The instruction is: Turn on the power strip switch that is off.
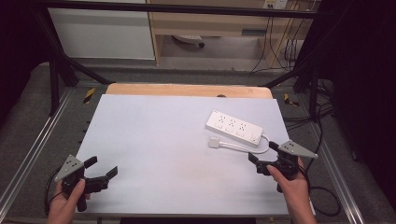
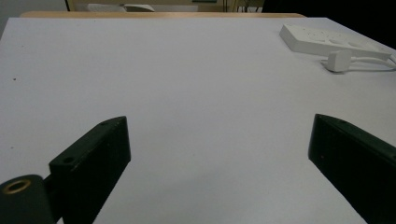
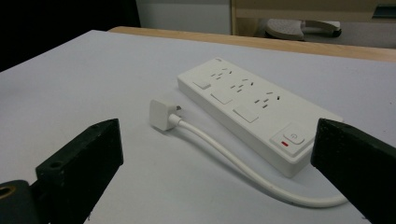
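Observation:
A white power strip (image 1: 235, 127) (image 3: 252, 109) (image 2: 327, 39) lies flat on the right half of the pale grey table (image 1: 163, 140). Its white cable loops round from the near end to a white plug (image 1: 214, 143) (image 3: 162, 114) (image 2: 337, 60) resting on the table beside the strip. My right gripper (image 1: 263, 156) (image 3: 215, 163) is held open just near-right of the strip, with nothing between its jaws. At the near left corner my left gripper (image 1: 101, 166) (image 2: 219, 158) also stands open over bare table, far from the strip.
A wooden board edge (image 1: 187, 89) runs along the table's far side. Black frame bars (image 1: 56, 70) and metal rails flank the table. Dark cables (image 1: 322, 112) hang on the right. A white cabinet (image 1: 102, 32) stands beyond.

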